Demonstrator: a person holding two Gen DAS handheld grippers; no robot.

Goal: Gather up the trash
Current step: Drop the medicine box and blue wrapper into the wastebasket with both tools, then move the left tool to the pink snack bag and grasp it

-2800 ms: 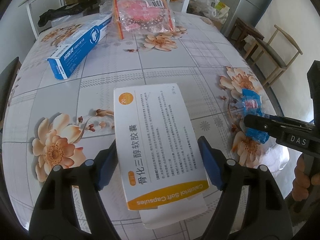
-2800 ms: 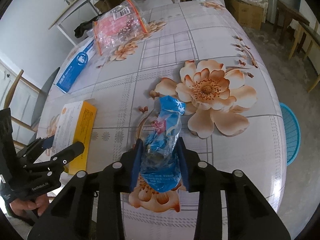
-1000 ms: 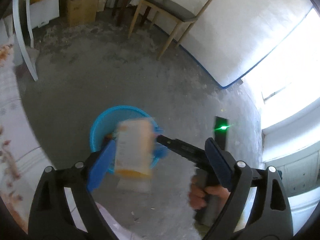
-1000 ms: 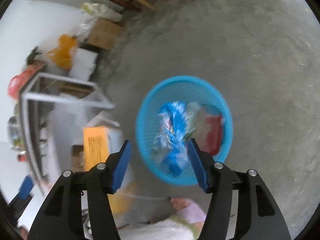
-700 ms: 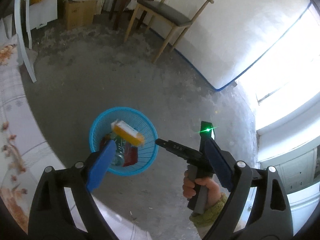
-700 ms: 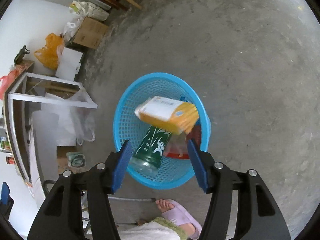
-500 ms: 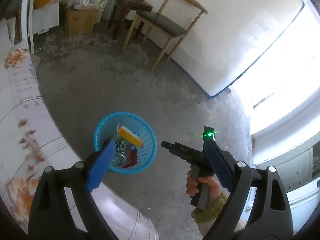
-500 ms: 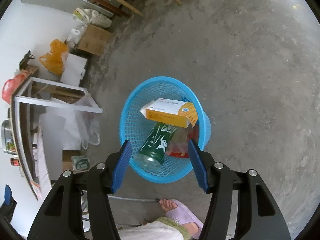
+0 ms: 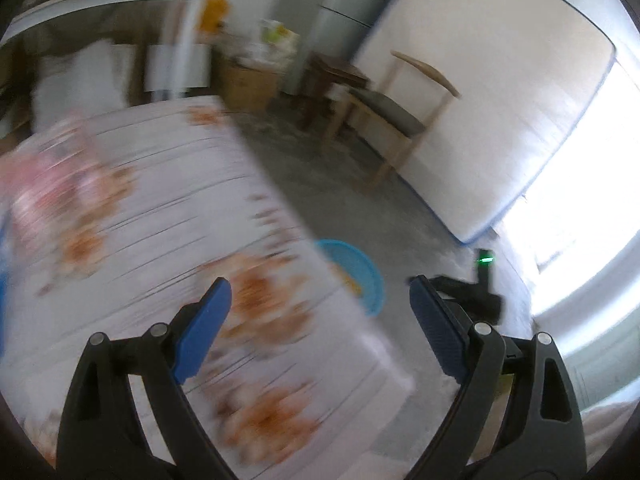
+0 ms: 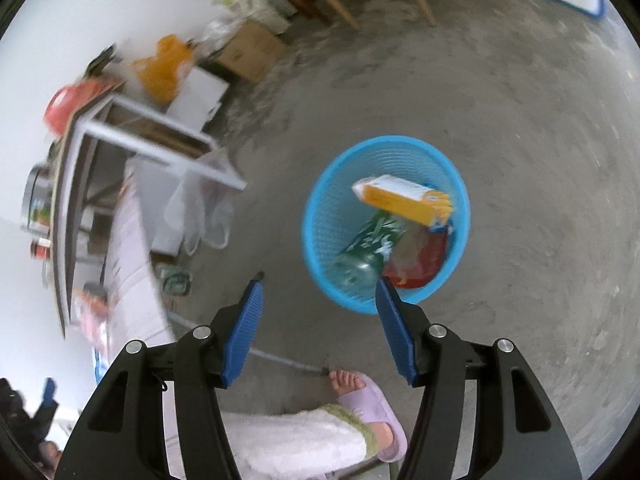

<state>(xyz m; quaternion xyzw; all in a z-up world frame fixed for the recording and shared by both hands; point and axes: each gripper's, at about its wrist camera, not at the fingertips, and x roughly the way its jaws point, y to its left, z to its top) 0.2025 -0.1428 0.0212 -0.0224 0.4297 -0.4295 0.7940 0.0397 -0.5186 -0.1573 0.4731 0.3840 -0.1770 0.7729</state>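
Note:
A blue plastic basket [image 10: 320, 208] stands on the concrete floor. In it lie the orange-and-white medicine box [image 10: 404, 200], a green bottle [image 10: 368, 248] and a red wrapper [image 10: 420, 260]. My right gripper [image 10: 320, 320] is open and empty, above the floor near the basket's near rim. My left gripper [image 9: 320, 320] is open and empty above the edge of the floral table [image 9: 140, 220]; this view is blurred. The basket [image 9: 360, 276] shows past the table edge there. The right gripper's body [image 9: 468, 292] is in the left wrist view.
A pink packet [image 9: 44, 188] lies blurred on the table's far left. A wooden chair [image 9: 396, 108] and a stool [image 9: 332, 80] stand by the wall. A metal rack [image 10: 120, 148], cardboard box [image 10: 252, 48] and bags line the left. The person's slippered foot [image 10: 368, 396] is below.
Both grippers let go of their trash over the basket; the medicine box and blue wrapper dropped in. The left gripper has swung back toward the table. The right has pulled back slightly.

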